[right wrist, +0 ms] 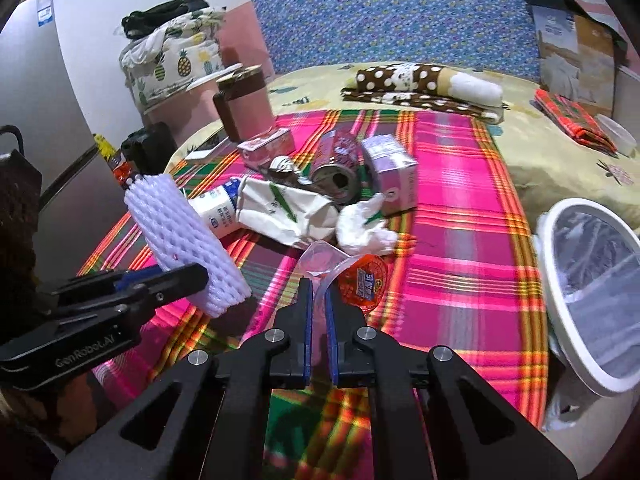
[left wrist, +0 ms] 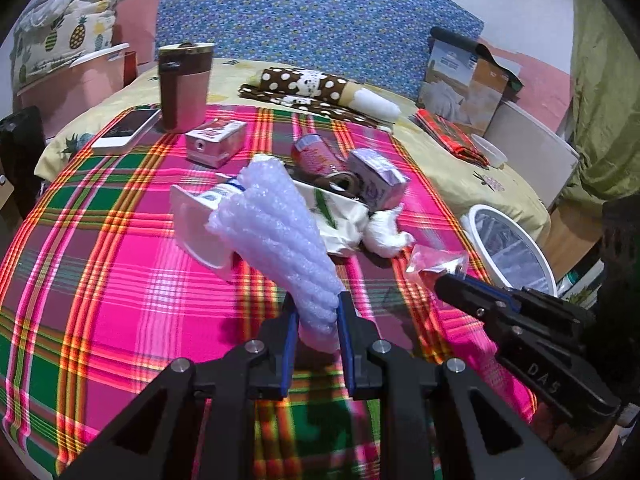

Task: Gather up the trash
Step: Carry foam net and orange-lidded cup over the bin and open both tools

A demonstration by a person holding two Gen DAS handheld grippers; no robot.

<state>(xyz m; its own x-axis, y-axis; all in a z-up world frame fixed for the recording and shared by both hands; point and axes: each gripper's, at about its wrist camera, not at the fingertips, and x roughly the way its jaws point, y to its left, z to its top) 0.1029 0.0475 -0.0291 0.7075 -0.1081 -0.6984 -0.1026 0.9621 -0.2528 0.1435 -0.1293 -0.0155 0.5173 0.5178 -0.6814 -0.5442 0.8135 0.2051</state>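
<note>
My left gripper (left wrist: pixel 318 304) is shut on a white foam fruit net (left wrist: pixel 276 236) and holds it above the pink plaid cloth (left wrist: pixel 120 280); the net also shows in the right wrist view (right wrist: pixel 180 236). My right gripper (right wrist: pixel 318 292) is shut on a clear plastic jelly cup with an orange peeled lid (right wrist: pixel 362 280); it shows at the right of the left wrist view (left wrist: pixel 436 264). A trash pile lies mid-table: a crumpled paper bag (right wrist: pixel 280 212), tissue (right wrist: pixel 364 228), red can (right wrist: pixel 338 164), purple carton (right wrist: pixel 390 170), white bottle (right wrist: pixel 218 210).
A white bin with a clear liner (right wrist: pixel 592 292) stands at the table's right edge. A pink tumbler (left wrist: pixel 184 84), a phone (left wrist: pixel 128 130) and a pink carton (left wrist: pixel 216 142) sit at the far left. Folded cloths (right wrist: pixel 424 84) and boxes lie behind.
</note>
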